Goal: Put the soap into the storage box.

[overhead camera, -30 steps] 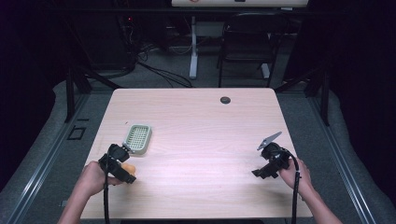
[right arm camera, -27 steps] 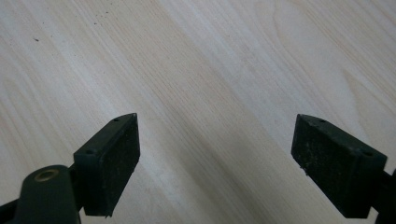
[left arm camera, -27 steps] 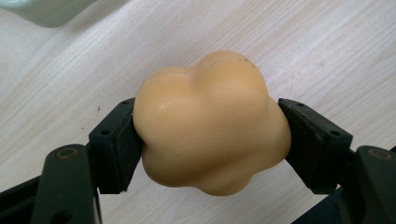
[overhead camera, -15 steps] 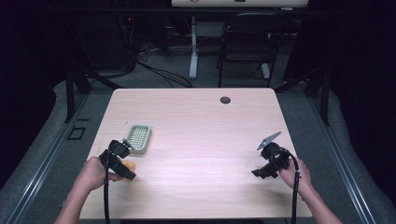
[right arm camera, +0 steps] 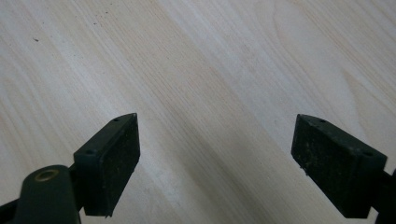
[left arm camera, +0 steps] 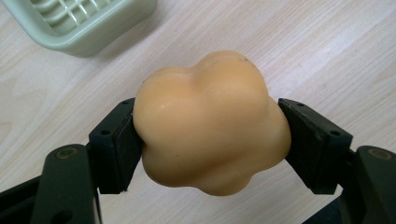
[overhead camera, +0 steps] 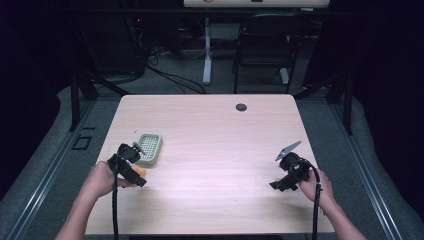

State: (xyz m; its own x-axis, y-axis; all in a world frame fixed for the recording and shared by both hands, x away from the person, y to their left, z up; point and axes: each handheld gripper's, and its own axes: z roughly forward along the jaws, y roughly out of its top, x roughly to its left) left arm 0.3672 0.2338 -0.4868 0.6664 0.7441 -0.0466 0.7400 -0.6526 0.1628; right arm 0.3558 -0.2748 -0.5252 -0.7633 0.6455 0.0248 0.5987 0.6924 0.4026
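**Two grippers at the table, one holding a lumpy orange piece**

Two hand-held grippers sit over a pale wooden table (overhead camera: 210, 130), one at each side of the near half. The left gripper (left arm camera: 210, 135) has its jaws closed on a soft-looking orange lump (left arm camera: 210, 123), rounded and lobed like a small pumpkin or a bun. Both black pads press into its sides, one on each flank, and the lump bulges out above and below them. From the high view the left gripper (overhead camera: 131, 162) is at the near left part of the table, with the orange lump (overhead camera: 140, 171) peeping out as a small patch beside the person's left hand (overhead camera: 102, 179).

Just beyond it lies a pale green basket (overhead camera: 149, 148), a shallow rectangular tray with a slotted bottom. In the left gripper view, a corner of the green basket (left arm camera: 93, 28) shows near the lump but apart from it; bare wood lies between them.

The right gripper (overhead camera: 289, 175) is well apart, over at the near right of the table, held in the person's right hand (overhead camera: 316, 186). In its own view the right gripper (right arm camera: 217, 161) has its jaws spread wide with nothing between them but wood grain.

Far back on the table sits a small dark round disc (overhead camera: 241, 107).
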